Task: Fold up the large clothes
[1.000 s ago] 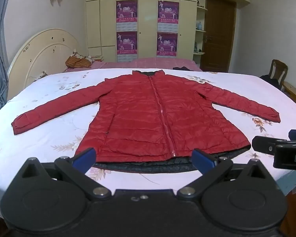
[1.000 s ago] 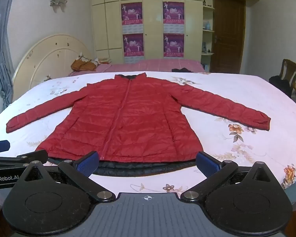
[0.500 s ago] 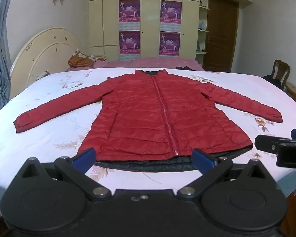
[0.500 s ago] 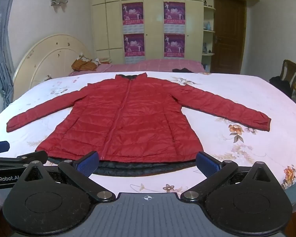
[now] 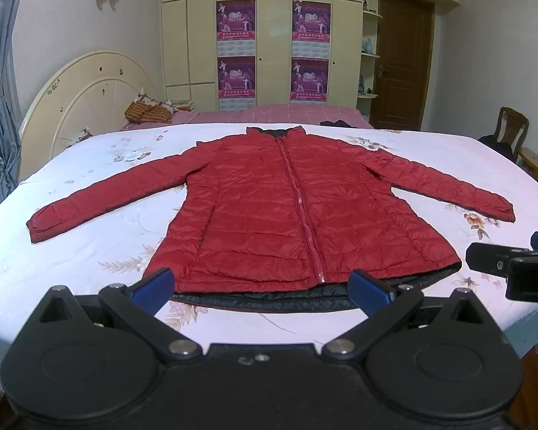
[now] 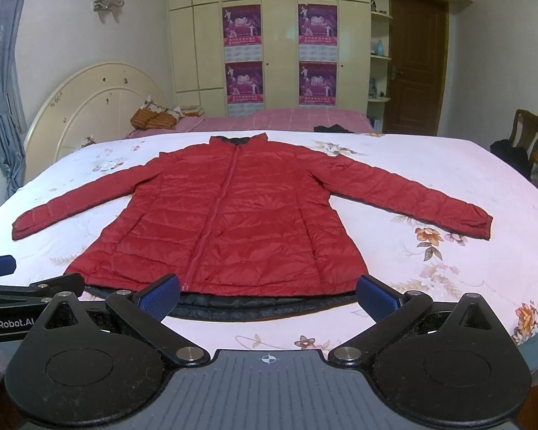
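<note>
The red padded jacket (image 5: 297,215) lay flat and zipped on the floral bedsheet (image 5: 89,243), both sleeves spread wide, dark lining showing at the hem. Its slick quilted shell would likely slide or spring back from a shallow pinch, spoiling any fold. The left gripper (image 5: 262,283) and right gripper (image 6: 269,294) hovered side by side just short of the hem, fingers spread wide, grasping nothing.

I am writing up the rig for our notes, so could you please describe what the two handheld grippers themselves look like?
Both are matte black, with two round disc housings, angular linkage arms joined by silver pivot pins, and blue finger pads. The left gripper has a plain black centre body. The right gripper has a ribbed grey centre plate with a small crosshair mark. White "GenRobot.AI" lettering shows on the left gripper's side in the right wrist view.
</note>
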Demonstrator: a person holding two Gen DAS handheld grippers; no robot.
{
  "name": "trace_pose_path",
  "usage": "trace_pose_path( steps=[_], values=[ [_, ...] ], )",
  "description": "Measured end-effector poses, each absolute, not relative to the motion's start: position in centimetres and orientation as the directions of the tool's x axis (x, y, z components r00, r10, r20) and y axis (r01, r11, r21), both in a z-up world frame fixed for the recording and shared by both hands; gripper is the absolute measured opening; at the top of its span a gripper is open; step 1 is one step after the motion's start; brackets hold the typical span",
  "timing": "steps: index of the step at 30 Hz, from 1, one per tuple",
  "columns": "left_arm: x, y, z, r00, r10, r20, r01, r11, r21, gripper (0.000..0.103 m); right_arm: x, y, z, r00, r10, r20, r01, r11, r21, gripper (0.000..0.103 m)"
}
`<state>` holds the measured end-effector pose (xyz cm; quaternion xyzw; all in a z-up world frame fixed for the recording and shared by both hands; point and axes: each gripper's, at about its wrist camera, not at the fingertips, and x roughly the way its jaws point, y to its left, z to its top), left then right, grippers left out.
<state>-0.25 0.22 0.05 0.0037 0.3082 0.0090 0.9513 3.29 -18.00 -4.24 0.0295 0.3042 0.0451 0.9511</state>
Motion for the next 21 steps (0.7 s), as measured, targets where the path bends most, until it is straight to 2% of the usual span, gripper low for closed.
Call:
trace_pose_path(
  steps=[21],
  values=[
    [-0.02,0.06,-0.14,0.806,0.034,-0.591,-0.025,0.999,0.024,0.103,3.18,-17.94,-4.15,0.811,0.106,-0.575,-0.070,0.994,0.084,0.103]
  ],
)
